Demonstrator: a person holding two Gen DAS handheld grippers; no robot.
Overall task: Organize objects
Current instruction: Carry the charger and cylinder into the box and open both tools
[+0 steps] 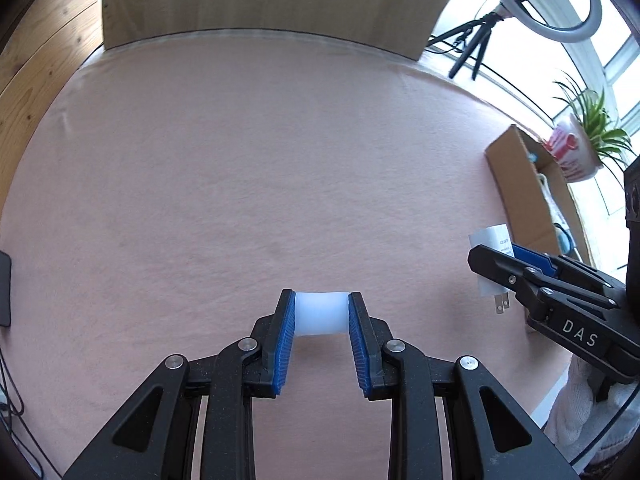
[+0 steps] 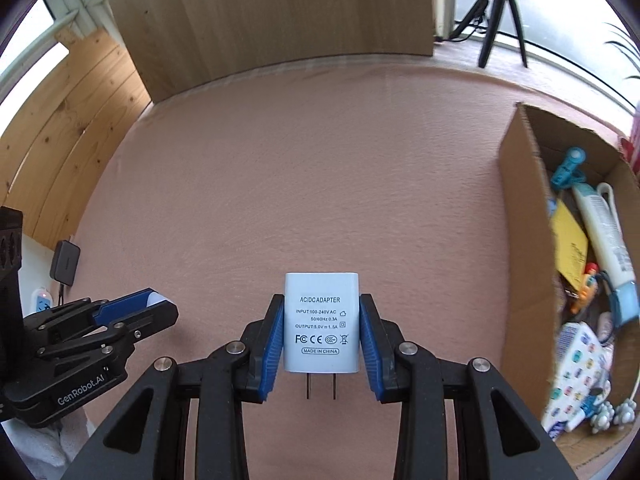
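White translucent plastic spool point(image 1: 320, 314) pinched between left gripper point(image 1: 321, 308) jaws above pink table point(image 1: 240, 160), white rectangular AC/DC adapter point(image 2: 321, 322) clamped by right gripper point(image 2: 321, 316) jaws, prongs toward camera, open cardboard box point(image 2: 524, 240) of sundries at right.

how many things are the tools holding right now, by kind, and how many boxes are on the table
AC/DC adapter, in the right tool: 1
white translucent block, in the left tool: 1
cardboard box: 1
Total: 3
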